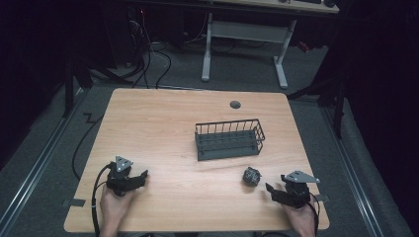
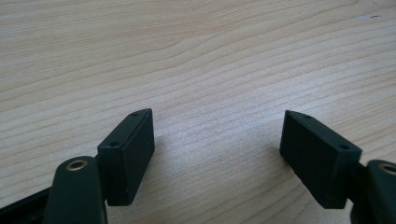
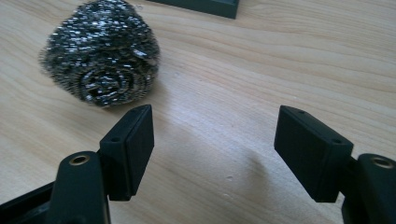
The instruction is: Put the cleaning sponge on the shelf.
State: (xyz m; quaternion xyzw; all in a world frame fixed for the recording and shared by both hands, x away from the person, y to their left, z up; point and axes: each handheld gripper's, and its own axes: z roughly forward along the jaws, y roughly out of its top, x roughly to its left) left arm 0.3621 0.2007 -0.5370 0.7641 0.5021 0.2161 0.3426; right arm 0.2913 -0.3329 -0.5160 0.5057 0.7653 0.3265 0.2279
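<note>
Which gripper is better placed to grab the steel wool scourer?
Right. The right gripper sits just beside the steel wool scourer, jaws open, with the scourer close ahead in its own view. The left gripper is across the table, facing bare wood.

My left gripper (image 1: pixel 141 176) sits low at the table's (image 1: pixel 163 123) near-left corner, jaws spread wide, nothing between them. My right gripper (image 1: pixel 270 189) sits at the near-right corner, jaws apart and empty, pointing left.
</note>
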